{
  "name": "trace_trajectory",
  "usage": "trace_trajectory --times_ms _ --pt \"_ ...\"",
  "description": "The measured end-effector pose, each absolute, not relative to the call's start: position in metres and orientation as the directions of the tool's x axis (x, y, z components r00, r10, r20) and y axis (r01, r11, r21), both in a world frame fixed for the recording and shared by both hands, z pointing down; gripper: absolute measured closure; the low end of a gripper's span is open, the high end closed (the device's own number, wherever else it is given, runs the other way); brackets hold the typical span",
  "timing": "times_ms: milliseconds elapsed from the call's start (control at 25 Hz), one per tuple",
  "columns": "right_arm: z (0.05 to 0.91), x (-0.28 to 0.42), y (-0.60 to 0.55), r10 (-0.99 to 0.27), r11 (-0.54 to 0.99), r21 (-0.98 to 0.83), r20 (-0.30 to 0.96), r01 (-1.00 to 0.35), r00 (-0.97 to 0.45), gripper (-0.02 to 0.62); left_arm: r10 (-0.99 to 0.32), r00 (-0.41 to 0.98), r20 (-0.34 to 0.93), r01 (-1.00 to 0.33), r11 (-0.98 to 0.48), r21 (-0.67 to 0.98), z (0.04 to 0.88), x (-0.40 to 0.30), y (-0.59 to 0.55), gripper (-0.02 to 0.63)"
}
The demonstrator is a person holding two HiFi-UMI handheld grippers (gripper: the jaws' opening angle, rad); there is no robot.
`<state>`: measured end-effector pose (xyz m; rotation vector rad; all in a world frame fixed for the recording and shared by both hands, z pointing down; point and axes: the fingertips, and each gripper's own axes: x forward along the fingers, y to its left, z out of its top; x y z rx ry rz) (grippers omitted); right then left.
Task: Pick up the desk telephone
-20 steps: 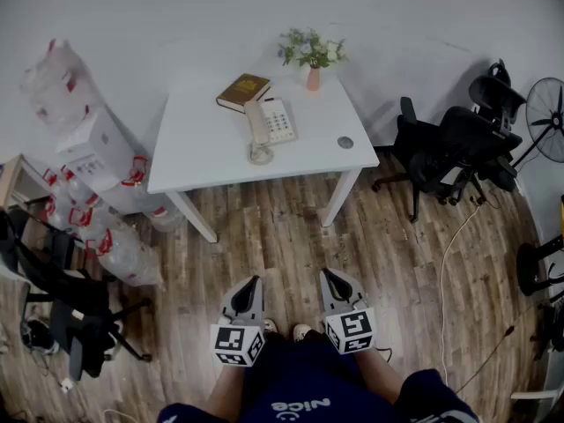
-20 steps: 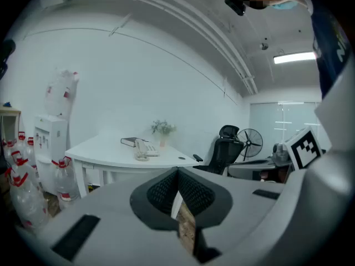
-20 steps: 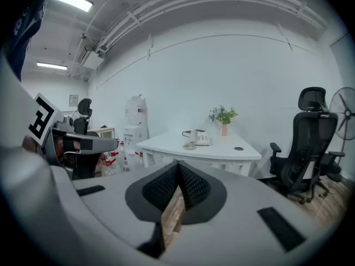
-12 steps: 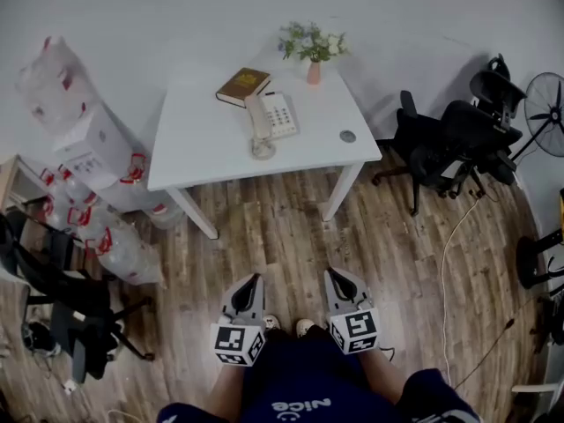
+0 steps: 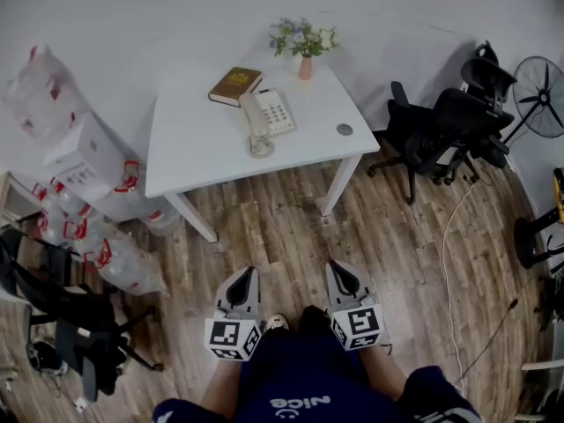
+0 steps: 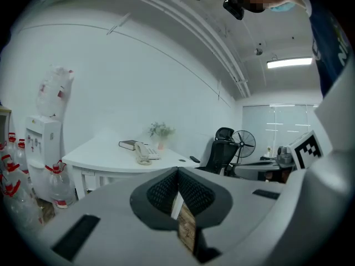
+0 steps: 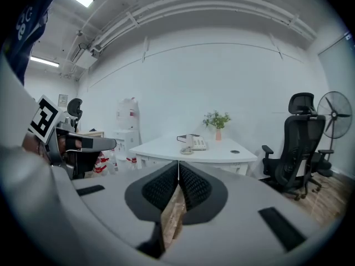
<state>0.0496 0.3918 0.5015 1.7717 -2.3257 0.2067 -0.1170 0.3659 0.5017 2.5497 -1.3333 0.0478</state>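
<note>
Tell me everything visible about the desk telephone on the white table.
The desk telephone is off-white and plastic-looking. In the head view its keypad is on the right and its handset is cradled on the left. Its coiled cord bunches at the near end. It lies flat on the white table, just in front of a brown book.

I'm looking into an office: a white desk (image 5: 203,152) with a telephone (image 5: 269,115) and a book (image 5: 235,84) stands against a plain white wall (image 5: 397,16), with black swivel chairs (image 5: 441,135) and a standing fan (image 5: 539,84) beside it. A water dispenser (image 6: 43,143), spare bottles (image 6: 57,185) and a ceiling strip light (image 6: 288,63) fit that too.
</note>
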Motion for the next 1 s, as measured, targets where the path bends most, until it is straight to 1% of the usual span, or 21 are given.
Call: trace_trajectory --times_ms 160,480,1000 --pt "0.505 0.034 0.399 -0.912 0.316 -0.009 0.271 -0.949 -0.306 0.572 -0.792 0.592 0.15 -0.801 -0.557 0.221 0.501 -0.121 0.366 0.589" --pt "0.508 0.033 0.369 -0.916 0.312 0.003 0.268 -0.95 -0.3 0.572 -0.805 0.576 0.144 -0.811 -0.539 0.228 0.5 -0.126 0.336 0.589" --pt "0.504 0.074 0.244 -0.895 0.375 -0.007 0.257 -0.927 -0.364 0.572 -0.849 0.503 0.164 -0.856 -0.461 0.236 0.5 -0.087 0.237 0.589"
